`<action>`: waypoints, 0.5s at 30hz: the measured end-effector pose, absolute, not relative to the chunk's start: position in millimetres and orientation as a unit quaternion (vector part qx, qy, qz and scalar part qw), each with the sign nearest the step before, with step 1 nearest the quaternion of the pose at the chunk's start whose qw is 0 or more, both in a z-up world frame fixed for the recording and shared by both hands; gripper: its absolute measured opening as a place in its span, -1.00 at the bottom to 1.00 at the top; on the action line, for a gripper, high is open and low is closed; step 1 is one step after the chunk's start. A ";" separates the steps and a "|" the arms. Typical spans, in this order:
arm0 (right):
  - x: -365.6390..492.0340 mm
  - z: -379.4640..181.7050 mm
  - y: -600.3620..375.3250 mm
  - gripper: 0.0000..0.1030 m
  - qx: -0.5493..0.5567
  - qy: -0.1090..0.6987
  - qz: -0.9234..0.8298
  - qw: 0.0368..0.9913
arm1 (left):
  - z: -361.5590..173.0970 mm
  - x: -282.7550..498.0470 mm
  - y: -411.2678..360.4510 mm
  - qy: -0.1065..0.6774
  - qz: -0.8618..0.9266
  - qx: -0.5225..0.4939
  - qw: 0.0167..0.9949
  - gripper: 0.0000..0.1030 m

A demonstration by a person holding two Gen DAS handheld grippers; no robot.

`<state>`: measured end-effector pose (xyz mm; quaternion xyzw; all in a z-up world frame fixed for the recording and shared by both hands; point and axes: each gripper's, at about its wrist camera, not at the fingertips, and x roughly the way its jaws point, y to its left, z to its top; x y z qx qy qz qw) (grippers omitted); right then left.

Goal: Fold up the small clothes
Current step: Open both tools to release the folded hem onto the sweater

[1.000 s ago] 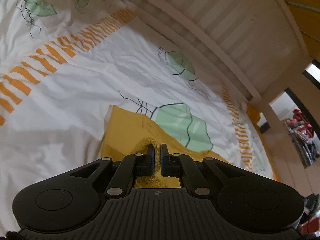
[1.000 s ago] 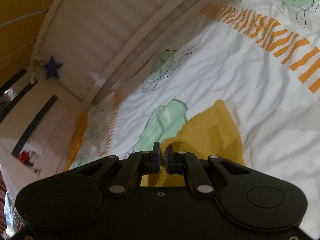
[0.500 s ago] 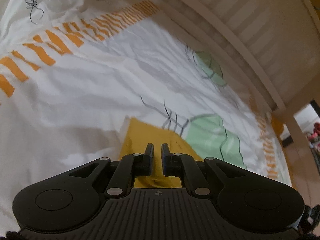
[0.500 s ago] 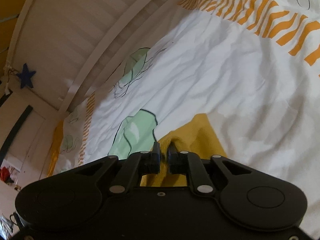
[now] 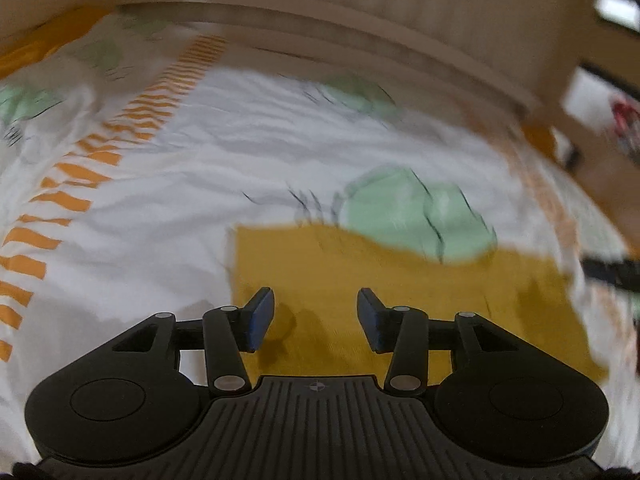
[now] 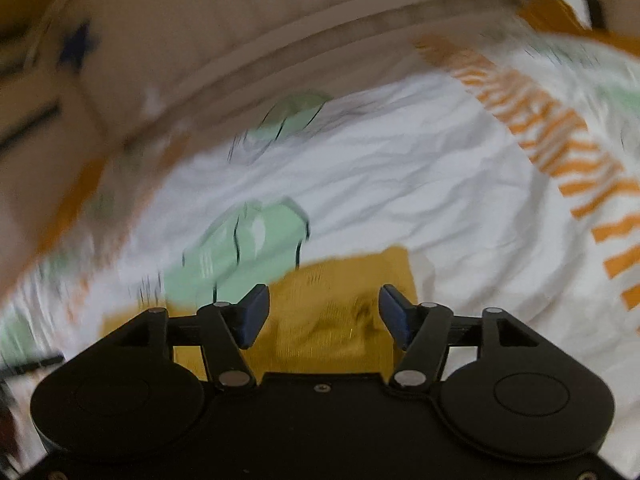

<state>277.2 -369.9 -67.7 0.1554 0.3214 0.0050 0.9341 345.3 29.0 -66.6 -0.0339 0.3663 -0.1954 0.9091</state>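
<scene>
White bedding is being covered by a flat yellow garment; left tongs and right tongs are being held wide above it, gripping nothing.

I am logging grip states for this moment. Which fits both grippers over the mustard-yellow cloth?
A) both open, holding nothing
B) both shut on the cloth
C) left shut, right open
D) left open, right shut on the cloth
A: the left gripper and right gripper both stand wide apart, with the yellow cloth lying flat on the bedsheet below them.
</scene>
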 end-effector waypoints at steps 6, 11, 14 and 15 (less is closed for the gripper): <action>279.4 -85.9 -328.0 0.29 0.052 0.371 0.033 0.927 | -86.5 319.7 17.0 0.384 -0.224 0.014 0.895 -0.14; 295.4 -100.1 -309.4 0.30 0.018 0.394 0.041 0.918 | -102.4 333.1 8.8 0.404 -0.222 0.028 0.887 -0.14; 304.8 -104.4 -306.0 0.40 0.009 0.401 0.042 0.915 | -105.7 351.7 4.9 0.406 -0.218 0.024 0.887 -0.14; 311.8 -105.5 -306.2 0.40 0.008 0.402 0.038 0.915 | -106.1 359.6 2.9 0.407 -0.216 0.023 0.887 -0.14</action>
